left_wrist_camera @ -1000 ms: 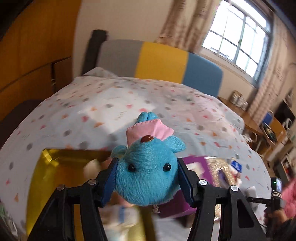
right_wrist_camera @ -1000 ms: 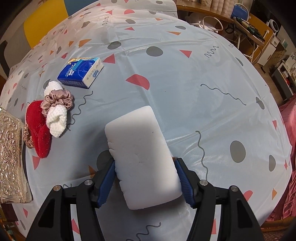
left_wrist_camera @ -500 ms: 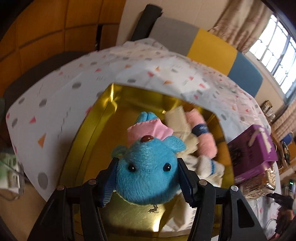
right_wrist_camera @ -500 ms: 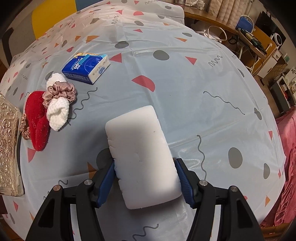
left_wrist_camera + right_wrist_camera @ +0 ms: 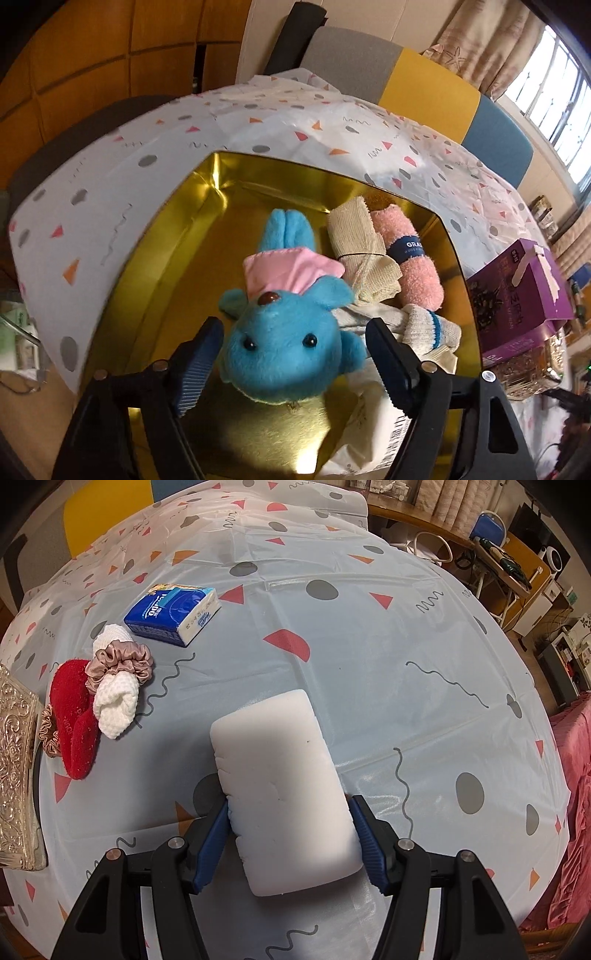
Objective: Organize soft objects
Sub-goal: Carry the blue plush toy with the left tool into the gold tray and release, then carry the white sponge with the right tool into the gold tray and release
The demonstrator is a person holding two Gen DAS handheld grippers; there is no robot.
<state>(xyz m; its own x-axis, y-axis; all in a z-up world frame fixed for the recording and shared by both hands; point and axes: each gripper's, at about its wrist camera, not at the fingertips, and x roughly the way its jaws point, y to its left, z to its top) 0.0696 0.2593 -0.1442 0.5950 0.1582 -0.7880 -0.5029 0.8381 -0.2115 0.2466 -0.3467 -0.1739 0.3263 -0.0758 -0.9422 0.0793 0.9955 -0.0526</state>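
In the left wrist view a blue plush toy (image 5: pixel 288 332) with a pink bib lies in a gold box (image 5: pixel 155 258). My left gripper (image 5: pixel 295 354) is open, its pads standing apart from the toy's head on both sides. Beside the toy lie a beige rolled cloth (image 5: pixel 358 240), a pink sock roll (image 5: pixel 413 258) and a white sock (image 5: pixel 424 325). In the right wrist view my right gripper (image 5: pixel 291 834) is shut on a white sponge (image 5: pixel 280 786) above the table. A red sock (image 5: pixel 72 716), white knit piece (image 5: pixel 114 705), pink scrunchie (image 5: pixel 122 661) and blue tissue pack (image 5: pixel 173 613) lie at left.
A purple box (image 5: pixel 517 288) stands on an ornate silver box right of the gold box. A white packet (image 5: pixel 369 435) lies in the gold box's near corner. The silver box's edge (image 5: pixel 14 768) shows at far left. A patterned tablecloth (image 5: pixel 406 664) covers the table.
My left gripper lowered the blue plush into the gold box and opened, letting it go. My right gripper keeps holding the sponge and has moved slightly.
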